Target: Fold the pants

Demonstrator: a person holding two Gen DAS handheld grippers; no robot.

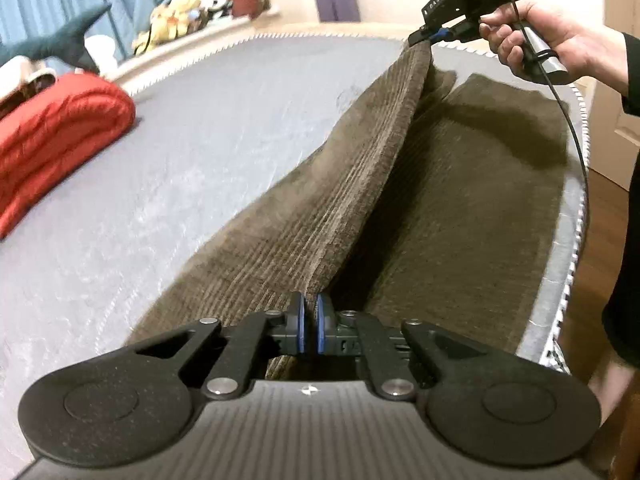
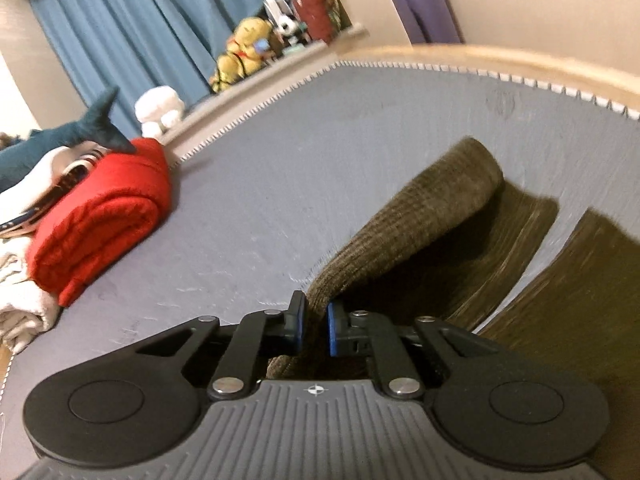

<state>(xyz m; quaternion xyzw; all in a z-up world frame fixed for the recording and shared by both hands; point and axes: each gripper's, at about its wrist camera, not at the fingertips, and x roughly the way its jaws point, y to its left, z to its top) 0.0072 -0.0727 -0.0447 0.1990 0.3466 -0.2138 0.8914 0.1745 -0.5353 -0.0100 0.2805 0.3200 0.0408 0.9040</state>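
Brown corduroy pants (image 1: 440,208) lie along the right side of a grey mattress (image 1: 200,160). My left gripper (image 1: 310,322) is shut on the near edge of one pant leg, whose cloth rises in a ridge toward the far end. There my right gripper (image 1: 426,36), held by a hand (image 1: 532,36), pinches the same leg's far edge and lifts it off the bed. In the right wrist view the right gripper (image 2: 316,326) is shut on a fold of the pants (image 2: 420,220), which arch up and curl over; the other leg lies flat on the right.
A folded red blanket (image 1: 56,136) lies on the left of the mattress, with a plush shark (image 2: 52,136) and white cloth (image 2: 24,304) beside it. Stuffed toys (image 2: 244,52) sit on a ledge before blue curtains (image 2: 140,24). The mattress edge (image 1: 560,288) and wooden floor are at right.
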